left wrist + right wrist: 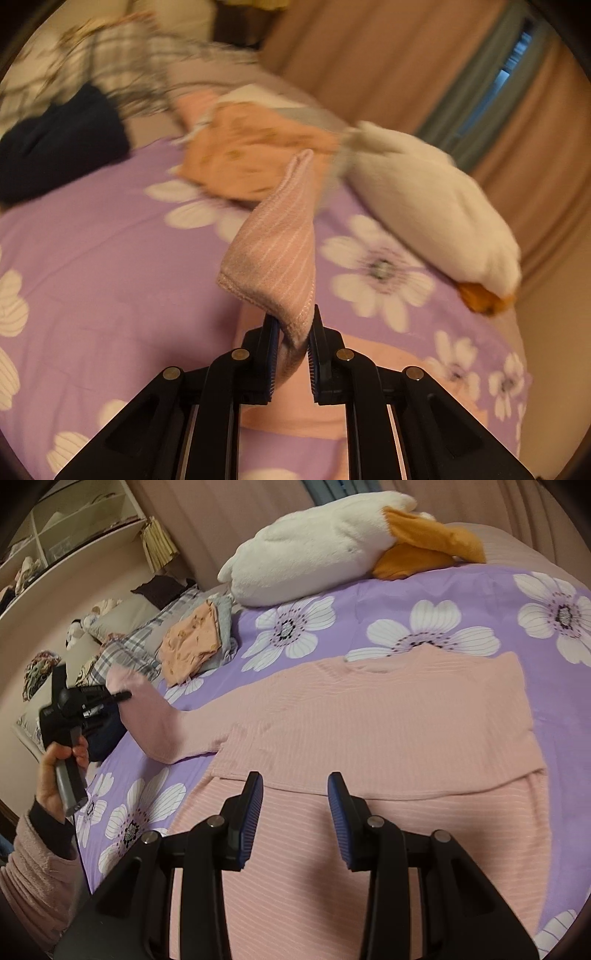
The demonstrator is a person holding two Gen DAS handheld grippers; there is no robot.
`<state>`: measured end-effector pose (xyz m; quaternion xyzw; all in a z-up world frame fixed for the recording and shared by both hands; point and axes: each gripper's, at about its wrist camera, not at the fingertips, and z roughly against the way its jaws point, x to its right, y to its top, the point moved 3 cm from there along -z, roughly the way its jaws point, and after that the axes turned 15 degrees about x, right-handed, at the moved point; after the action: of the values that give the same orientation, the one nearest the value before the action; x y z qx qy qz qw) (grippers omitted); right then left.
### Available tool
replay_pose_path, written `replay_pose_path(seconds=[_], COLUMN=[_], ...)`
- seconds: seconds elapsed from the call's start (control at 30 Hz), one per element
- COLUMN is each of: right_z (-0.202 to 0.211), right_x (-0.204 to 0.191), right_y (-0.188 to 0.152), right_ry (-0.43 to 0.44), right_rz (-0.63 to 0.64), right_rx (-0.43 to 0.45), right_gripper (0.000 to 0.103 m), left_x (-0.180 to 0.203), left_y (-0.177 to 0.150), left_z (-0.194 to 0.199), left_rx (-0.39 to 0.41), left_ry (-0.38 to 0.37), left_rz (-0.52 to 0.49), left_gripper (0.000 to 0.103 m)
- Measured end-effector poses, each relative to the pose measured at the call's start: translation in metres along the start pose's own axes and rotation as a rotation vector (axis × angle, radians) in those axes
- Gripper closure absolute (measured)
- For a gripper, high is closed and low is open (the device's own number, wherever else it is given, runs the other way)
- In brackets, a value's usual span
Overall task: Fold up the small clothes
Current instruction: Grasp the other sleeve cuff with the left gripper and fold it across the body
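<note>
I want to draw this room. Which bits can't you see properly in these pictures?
- Left wrist view: the clothes pile and checked fabric are smeared by motion blur.
- Left wrist view: the pink sleeve runs between the left gripper fingers, hiding its end.
- Right wrist view: the sweater hem is covered by the right gripper.
- Right wrist view: shelf items are too small.

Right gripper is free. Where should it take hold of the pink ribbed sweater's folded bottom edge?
Probably the doubled hem fold of the pink ribbed sweater, just ahead of the open right gripper. Come in low from the near side, one finger sliding under the flat fold.
</note>
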<state>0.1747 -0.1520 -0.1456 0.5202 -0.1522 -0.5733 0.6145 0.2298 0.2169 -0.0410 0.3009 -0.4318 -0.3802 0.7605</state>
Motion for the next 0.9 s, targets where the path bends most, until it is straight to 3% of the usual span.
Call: replay_pose_path(seconds=[0.17, 0.4, 0.63, 0.73, 0.77, 0.83, 0.9], right_z=[0.022, 0.053, 0.074, 0.081, 0.082, 0.084, 0.084], right_x=[0.024, 0.063, 0.101, 0.116, 0.118, 0.123, 0.124], right_y=[0.003, -0.001, -0.011, -0.016, -0.016, -0.016, -0.014], right_ry=[-0.028, -0.079, -0.142, -0.157, -0.158, -0.16, -0.154], right_rz=[-0.047, -0.109, -0.175, -0.216, -0.222, -0.233, -0.244], right_rx=[0.035, 0.073, 0.086, 0.088, 0.091, 0.096, 0.1], right_gripper=[0.066, 0.066, 0.065, 0.058, 0.057, 0.056, 0.053], left_x=[0.081, 0.177, 0.226, 0.235, 0.237, 0.238, 0.238], left_y=[-0.021, -0.097, -0.191, -0.222, -0.229, -0.238, -0.24], left_z=[0.008, 0.002, -0.02, -0.022, -0.022, -0.02, -0.016], left_rx=[-0.034, -0.153, -0.305, -0.368, -0.38, -0.407, -0.423], left_ry=[-0.1, -0.199, -0.209, -0.206, -0.204, -0.215, -0.241], left_rz=[-0.108, -0.258, -0.421, -0.475, -0.495, -0.508, -0.513], left_gripper=[0.091, 0.091, 0.091, 0.09, 0.088, 0.072, 0.045])
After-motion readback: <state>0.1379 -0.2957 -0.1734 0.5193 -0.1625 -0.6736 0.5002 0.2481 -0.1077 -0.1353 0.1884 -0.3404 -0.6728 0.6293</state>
